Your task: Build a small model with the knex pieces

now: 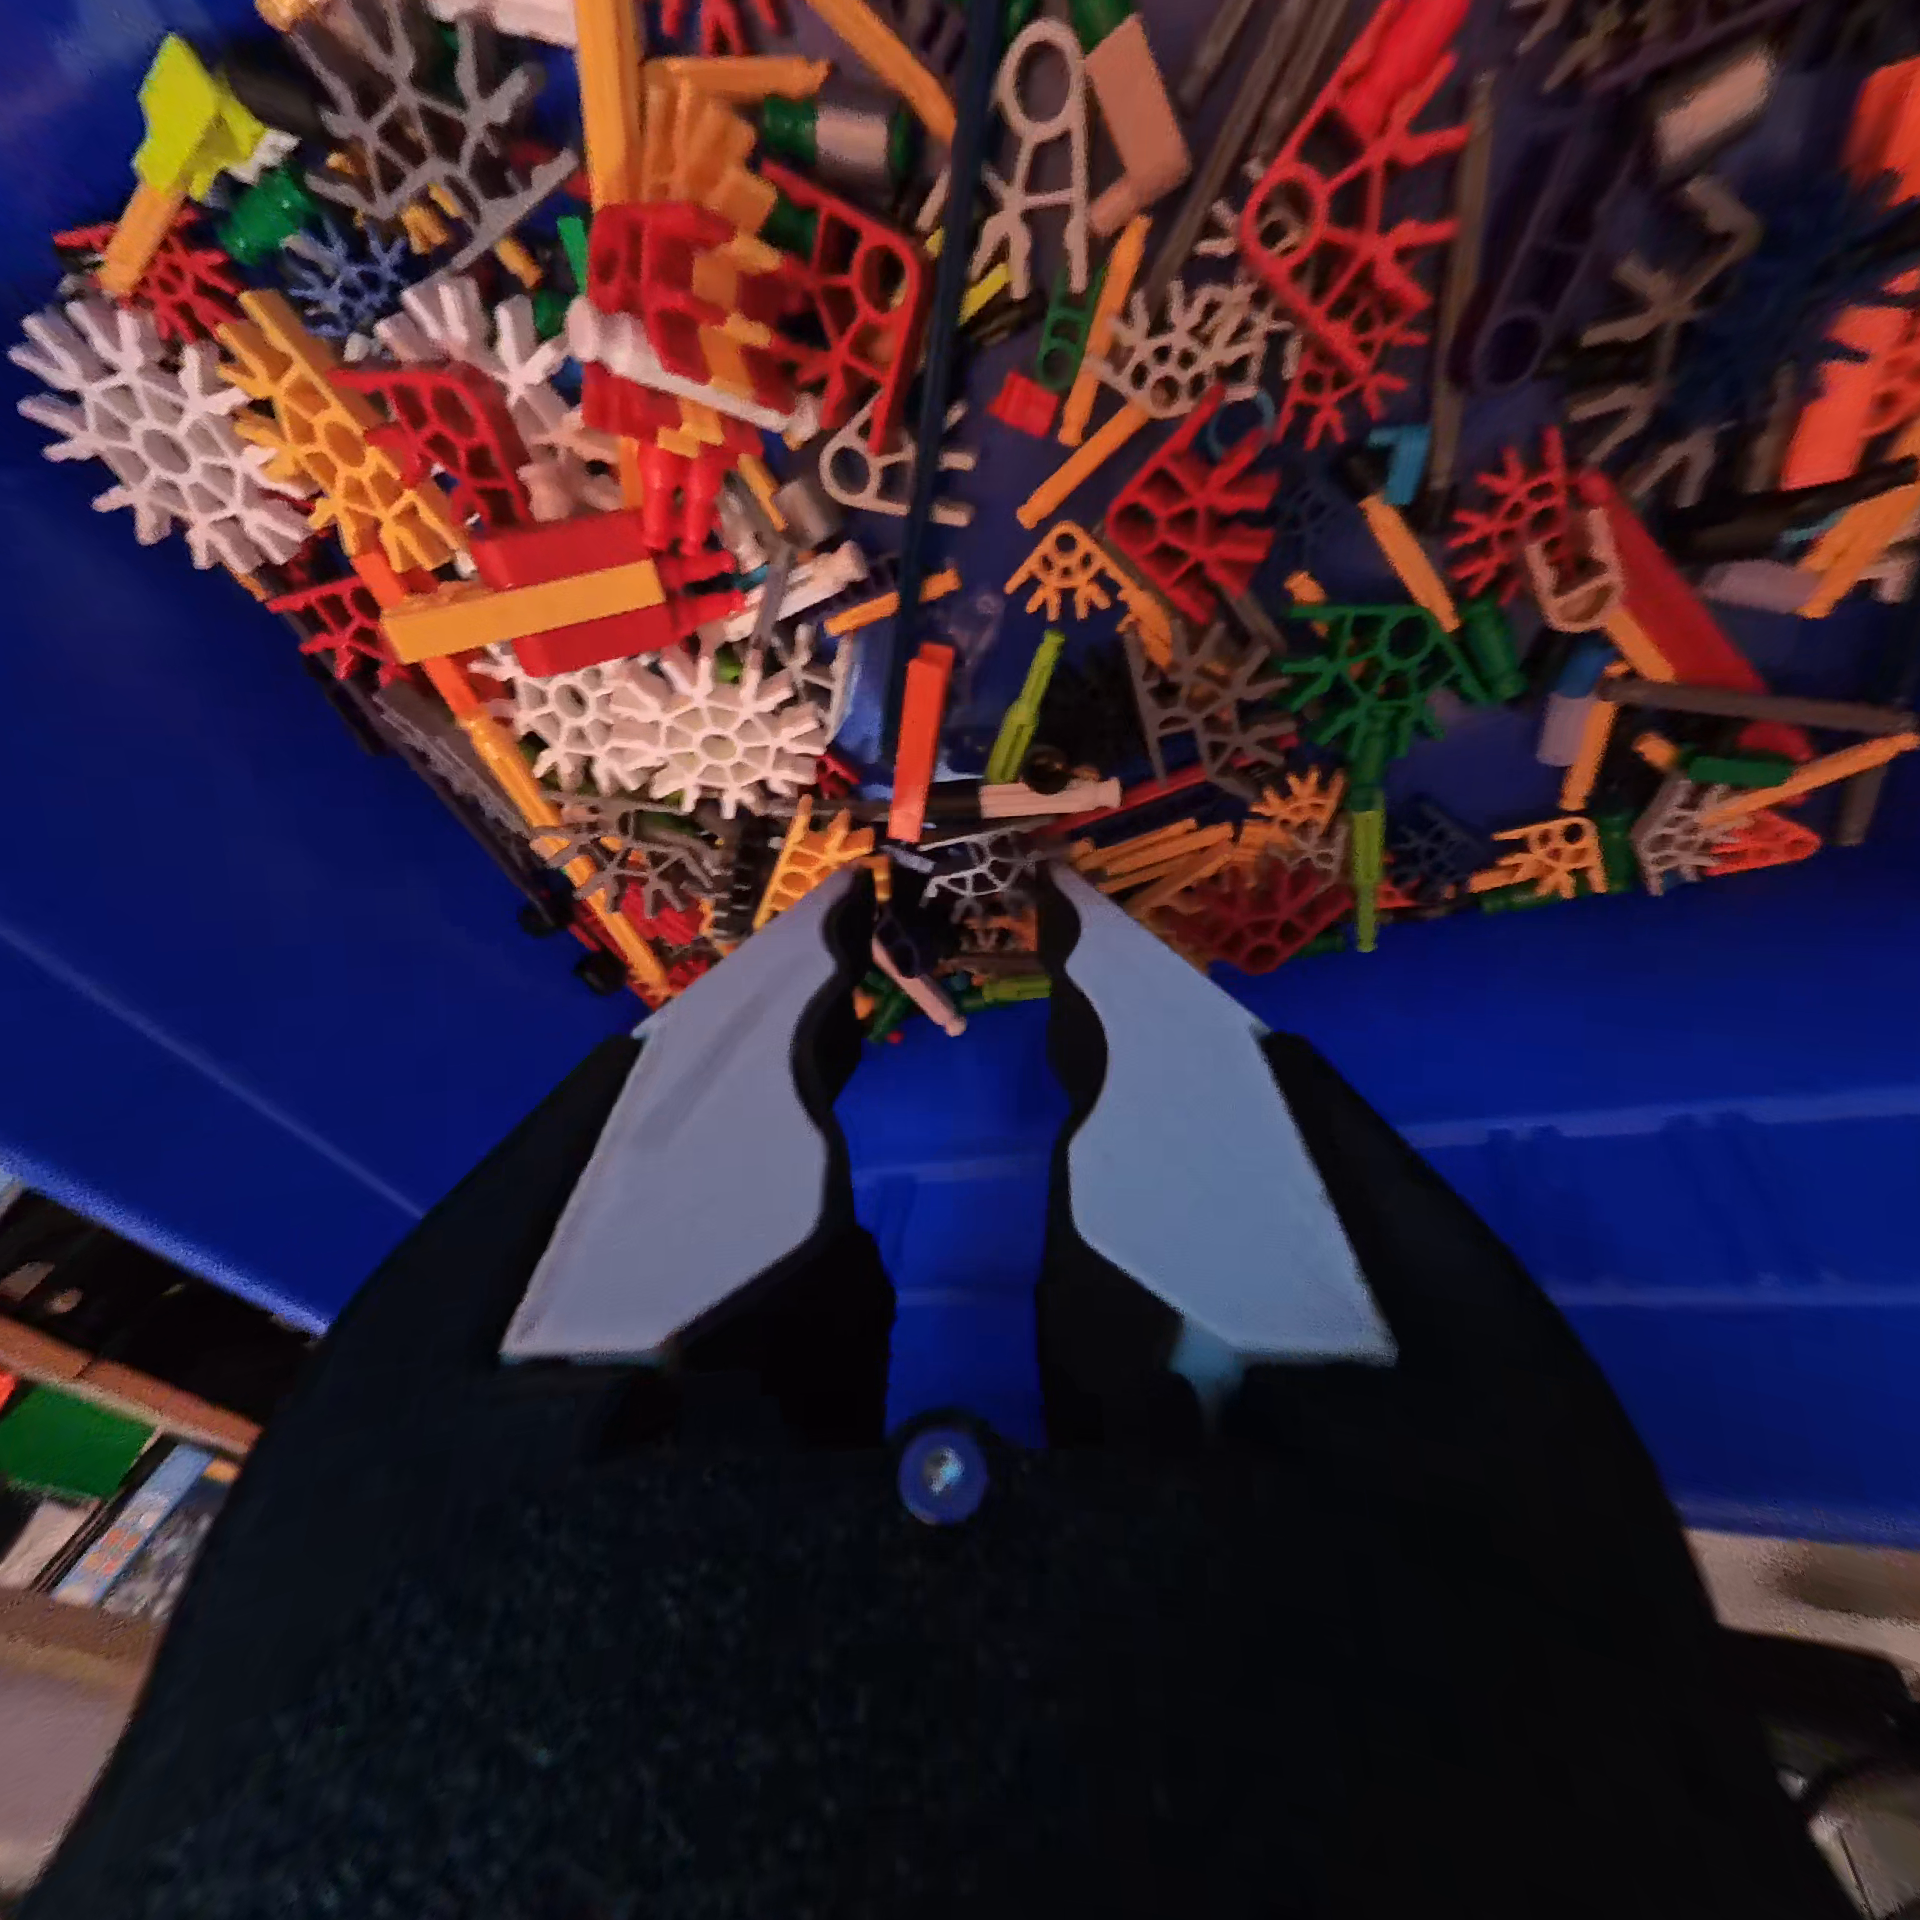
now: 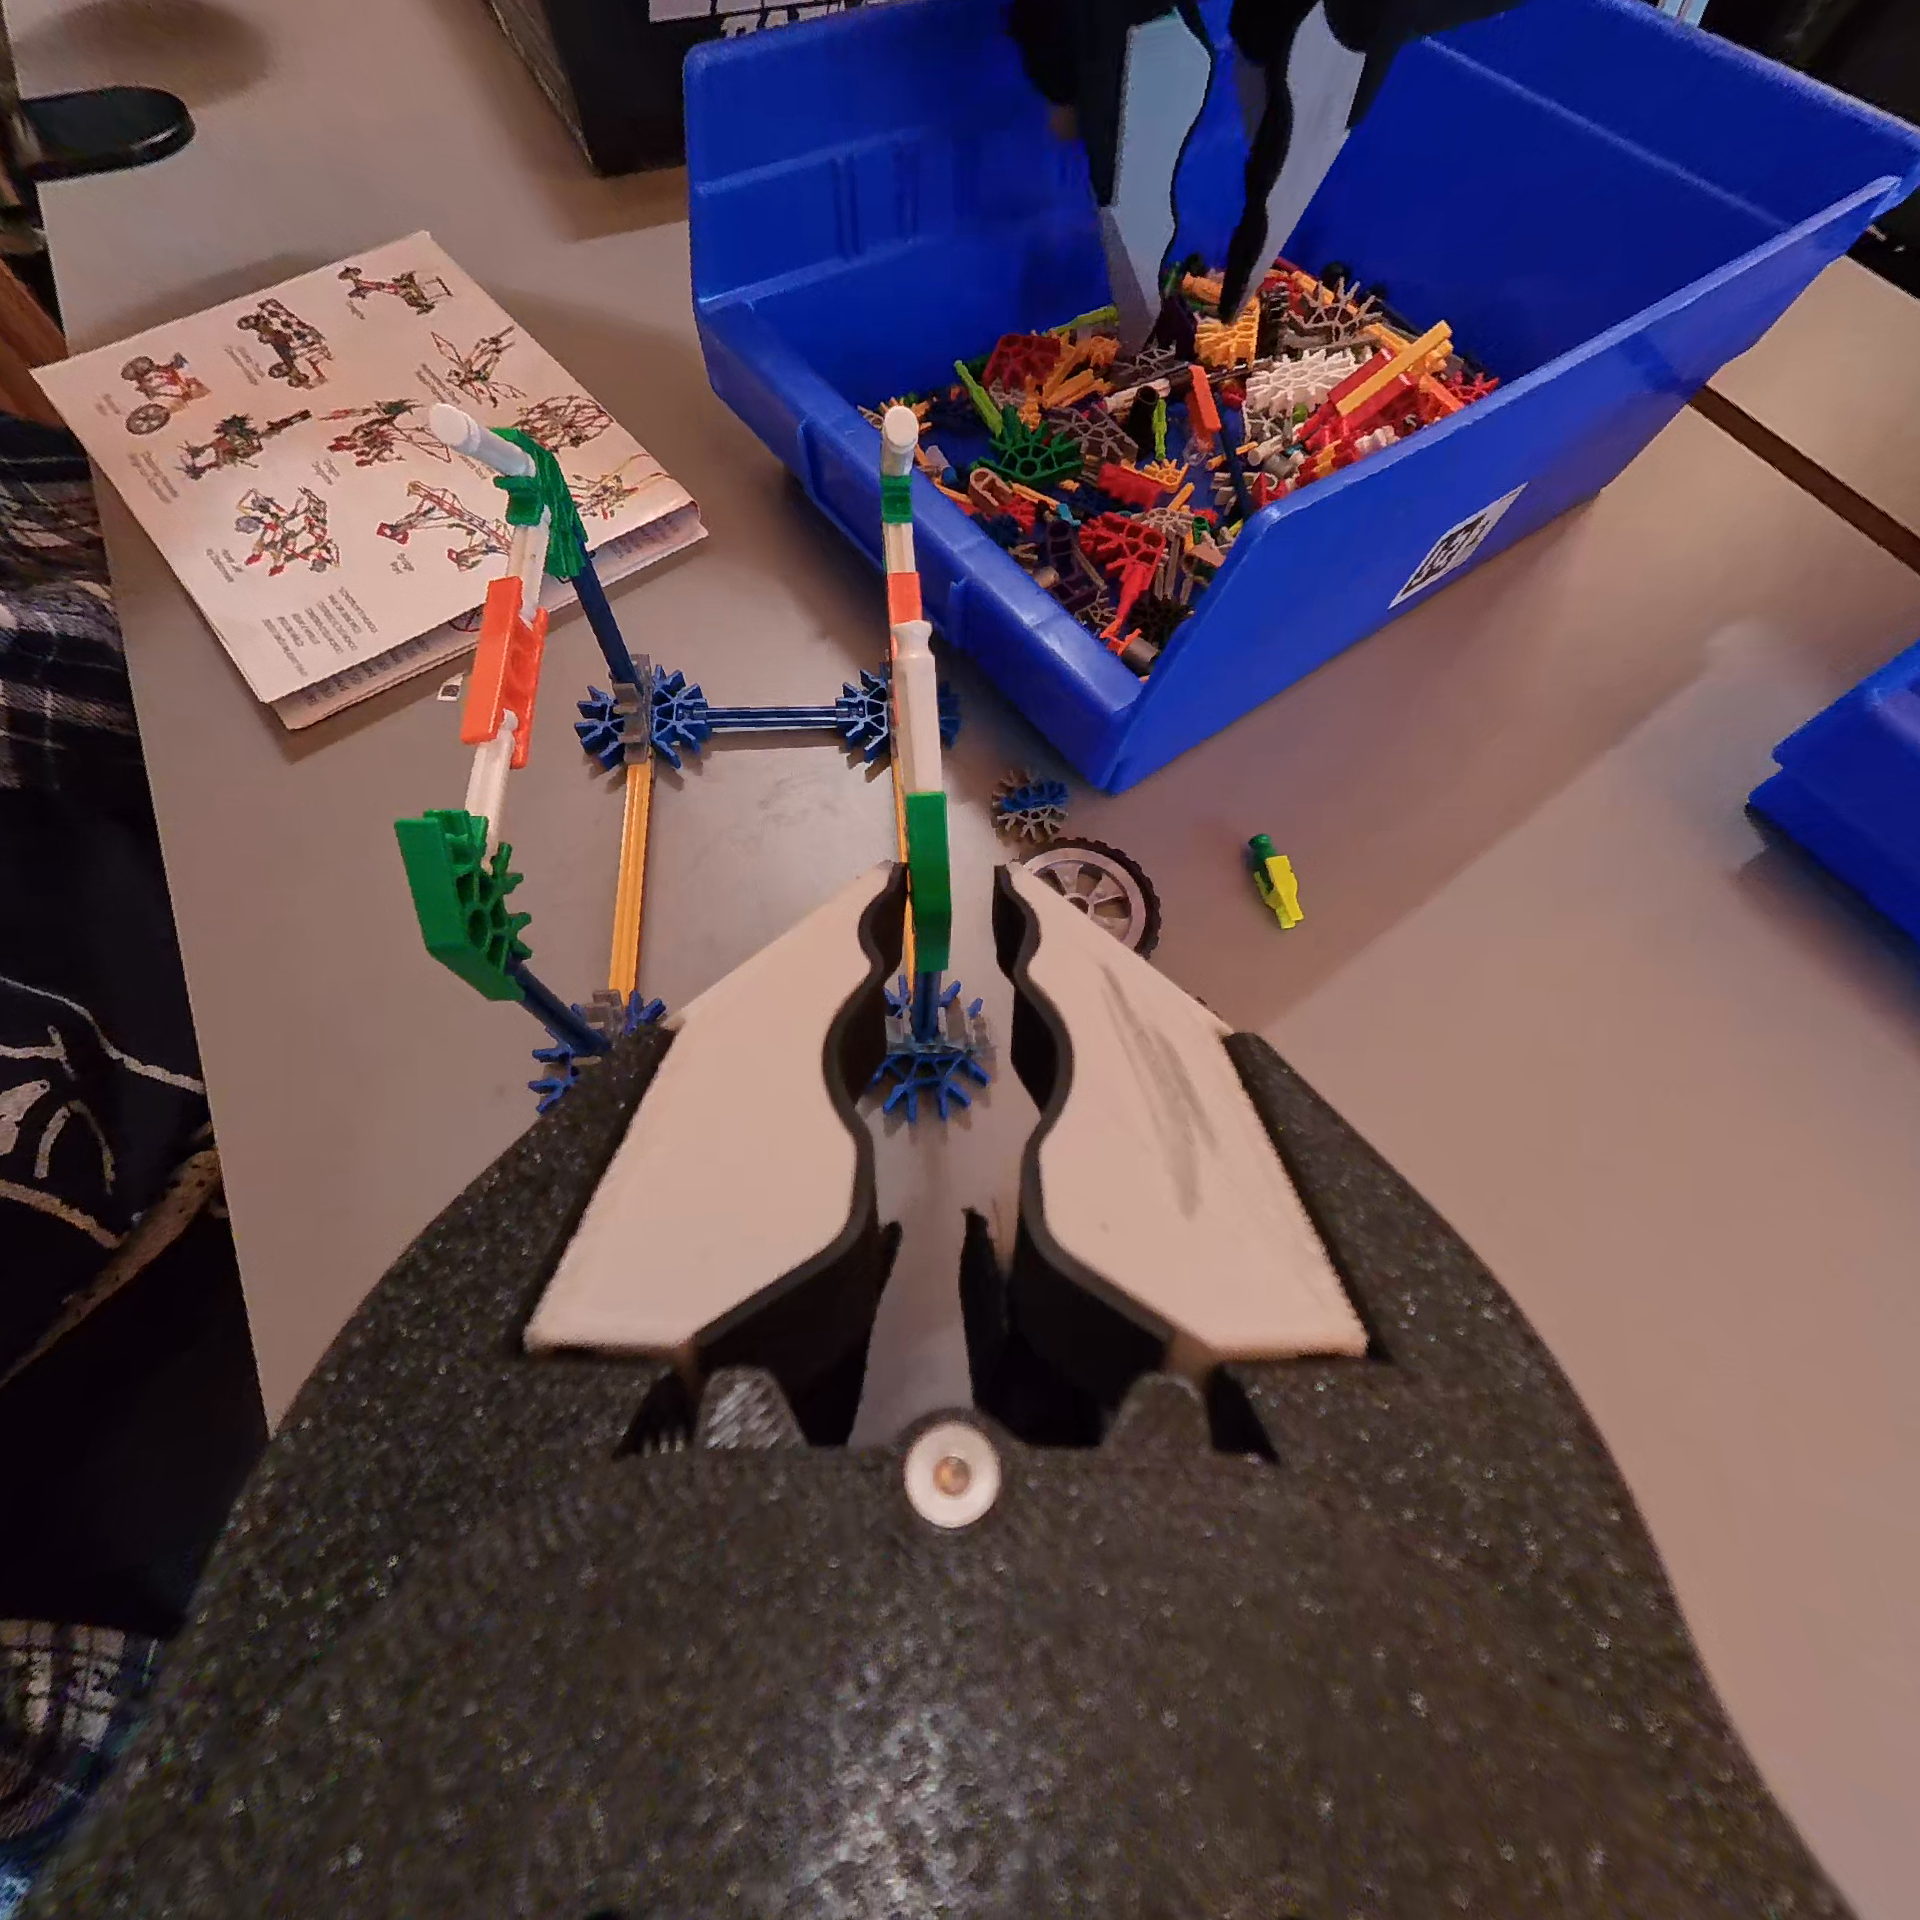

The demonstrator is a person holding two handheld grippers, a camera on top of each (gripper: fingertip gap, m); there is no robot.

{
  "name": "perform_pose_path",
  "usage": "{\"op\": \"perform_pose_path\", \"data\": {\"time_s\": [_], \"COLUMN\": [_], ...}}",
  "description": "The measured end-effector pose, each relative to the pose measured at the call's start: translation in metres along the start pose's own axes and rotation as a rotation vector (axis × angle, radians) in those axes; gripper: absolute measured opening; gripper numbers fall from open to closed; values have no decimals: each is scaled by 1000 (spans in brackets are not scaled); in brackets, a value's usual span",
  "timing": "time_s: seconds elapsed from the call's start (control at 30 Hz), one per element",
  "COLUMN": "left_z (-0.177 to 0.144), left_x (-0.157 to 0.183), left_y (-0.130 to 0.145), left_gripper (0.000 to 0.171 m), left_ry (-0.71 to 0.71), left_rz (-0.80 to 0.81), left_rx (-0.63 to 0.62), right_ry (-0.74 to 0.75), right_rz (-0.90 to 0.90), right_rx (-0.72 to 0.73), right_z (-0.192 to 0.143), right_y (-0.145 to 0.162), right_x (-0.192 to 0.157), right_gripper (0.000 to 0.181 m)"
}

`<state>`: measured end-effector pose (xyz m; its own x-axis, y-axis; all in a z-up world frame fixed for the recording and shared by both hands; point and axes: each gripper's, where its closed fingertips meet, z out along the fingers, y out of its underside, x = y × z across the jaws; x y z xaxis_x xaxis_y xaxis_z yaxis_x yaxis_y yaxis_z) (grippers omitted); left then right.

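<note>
My left gripper (image 1: 956, 894) is open, its tips down in a pile of coloured rod-and-connector toy pieces (image 1: 935, 468) inside a blue bin (image 1: 312, 935). A short pale rod on a dark connector (image 1: 914, 977) lies between its fingers, and an orange rod (image 1: 920, 738) lies just ahead. The same gripper shows from outside in the right wrist view (image 2: 1184, 312), reaching into the bin (image 2: 1351, 582). My right gripper (image 2: 948, 883) is over the table with its jaws partly open around a green connector (image 2: 925, 883) on a standing toy frame (image 2: 644, 717). The connector sits against the left finger, with a gap to the right one.
An open instruction booklet (image 2: 343, 468) lies at the back left. A small wheel (image 2: 1101, 894), a loose blue-grey connector (image 2: 1029, 805) and a yellow-green piece (image 2: 1278, 883) lie right of the frame. A second blue bin (image 2: 1849, 790) is at the right edge, and a black box (image 2: 623, 83) stands behind. One gripper's finger ends stand about 30 cm off the other's.
</note>
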<state>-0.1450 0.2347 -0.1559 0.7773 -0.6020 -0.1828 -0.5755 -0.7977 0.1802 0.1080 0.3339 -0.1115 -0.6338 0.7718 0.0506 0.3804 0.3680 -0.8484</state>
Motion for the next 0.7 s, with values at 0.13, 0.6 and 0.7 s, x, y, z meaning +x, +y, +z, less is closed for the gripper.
{"op": "perform_pose_path", "data": {"time_s": [0.13, 0.6, 0.7], "left_z": [-9, -11, -7], "left_x": [-20, -20, -21], "left_y": [5, 4, -10], "left_gripper": [30, 23, 24], "left_ry": [-72, -40, -38], "left_rz": [-52, -46, -38], "left_rx": [31, 19, 55], "right_ry": [2, 6, 8], "right_rz": [3, 0, -3], "right_rx": [0, -4, -6], "right_z": [0, 0, 0], "right_y": [0, 0, 0], "right_x": [1, 1, 1], "right_gripper": [16, 16, 16]}}
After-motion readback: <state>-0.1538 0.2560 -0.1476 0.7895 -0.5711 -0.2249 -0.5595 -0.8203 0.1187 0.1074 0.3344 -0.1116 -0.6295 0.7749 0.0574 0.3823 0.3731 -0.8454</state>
